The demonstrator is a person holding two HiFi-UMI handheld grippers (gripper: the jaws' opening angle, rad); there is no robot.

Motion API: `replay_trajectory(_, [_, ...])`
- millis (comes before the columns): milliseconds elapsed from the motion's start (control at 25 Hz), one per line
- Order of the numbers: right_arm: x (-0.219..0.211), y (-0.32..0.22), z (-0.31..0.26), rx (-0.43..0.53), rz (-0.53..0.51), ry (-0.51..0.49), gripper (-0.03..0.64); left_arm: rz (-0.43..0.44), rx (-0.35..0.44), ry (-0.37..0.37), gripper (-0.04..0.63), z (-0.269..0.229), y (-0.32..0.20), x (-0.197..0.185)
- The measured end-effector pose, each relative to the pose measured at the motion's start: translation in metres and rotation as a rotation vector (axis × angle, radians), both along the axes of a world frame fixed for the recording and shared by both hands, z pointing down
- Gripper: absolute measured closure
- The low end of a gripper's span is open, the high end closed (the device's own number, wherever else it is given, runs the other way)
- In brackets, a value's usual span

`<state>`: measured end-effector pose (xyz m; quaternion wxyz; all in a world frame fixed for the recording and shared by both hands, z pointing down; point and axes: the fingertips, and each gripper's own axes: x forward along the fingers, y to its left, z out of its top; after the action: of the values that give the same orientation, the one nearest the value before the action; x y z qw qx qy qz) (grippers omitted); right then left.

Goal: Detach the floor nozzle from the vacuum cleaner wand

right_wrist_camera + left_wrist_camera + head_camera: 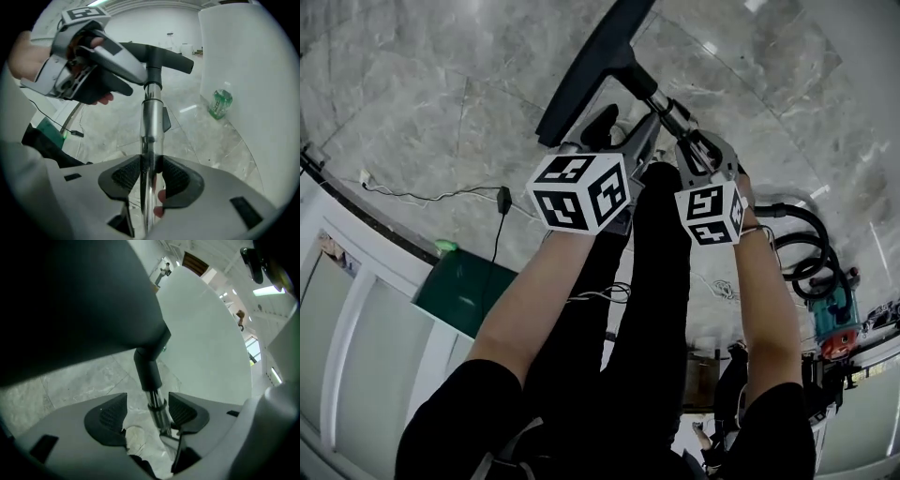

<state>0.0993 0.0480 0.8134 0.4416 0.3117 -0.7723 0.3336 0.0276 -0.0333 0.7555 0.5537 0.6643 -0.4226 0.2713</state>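
The black floor nozzle (586, 70) hangs above the marble floor, still joined by its neck (152, 70) to the metal wand (673, 114). In the head view my left gripper (623, 127) sits just below the nozzle neck. In its own view the left gripper (147, 416) stands open around the wand (157, 404), which lies close to the right pad (187, 412), with a wide gap to the other. Lower down the tube, my right gripper (698, 145) is shut on the wand. Both pads of the right gripper (150, 180) press on the wand (152, 122).
A black hose (811, 248) loops to the vacuum body (836, 323) at the right. A cable with a black plug (503, 199) and a green box (464, 291) lie at the left. A green bottle (219, 104) stands by a white curved wall (253, 65).
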Motion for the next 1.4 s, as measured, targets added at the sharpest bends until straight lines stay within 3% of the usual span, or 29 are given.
replay_trajectory(200, [-0.019,0.022,-0.037,-0.013,-0.057,-0.029,0.453,-0.004,0.089,-0.027,0.337,-0.027,-0.033,-0.006])
replay_trajectory(400, [-0.042,0.037,-0.068,-0.037,-0.091,-0.079,0.453,-0.11,0.147,-0.031,0.347,-0.036,-0.046,-0.024])
replay_trajectory(440, [-0.047,0.039,-0.071,-0.05,-0.087,-0.089,0.453,-0.14,0.138,-0.006,0.435,-0.038,-0.046,-0.028])
replay_trajectory(520, [-0.058,0.041,-0.073,-0.086,-0.082,-0.112,0.453,-0.169,0.115,0.065,0.469,-0.042,-0.045,-0.033])
replay_trajectory(640, [-0.074,0.039,-0.069,-0.106,-0.151,-0.151,0.451,-0.115,0.157,0.118,0.472,-0.054,-0.044,-0.037])
replay_trajectory(800, [-0.096,0.028,-0.062,-0.085,-0.245,-0.259,0.451,-0.068,0.229,0.106,0.472,-0.062,-0.053,-0.048])
replay_trajectory(1040, [-0.112,0.032,-0.056,-0.161,-0.324,-0.433,0.451,-0.055,0.237,0.103,0.472,-0.058,-0.049,-0.056])
replay_trajectory(1280, [-0.129,0.028,-0.054,-0.175,-0.291,-0.427,0.451,-0.064,0.234,0.103,0.472,-0.06,-0.048,-0.066])
replay_trajectory(1400, [-0.131,0.028,-0.049,-0.151,-0.321,-0.413,0.451,-0.022,0.249,0.119,0.472,-0.062,-0.048,-0.055])
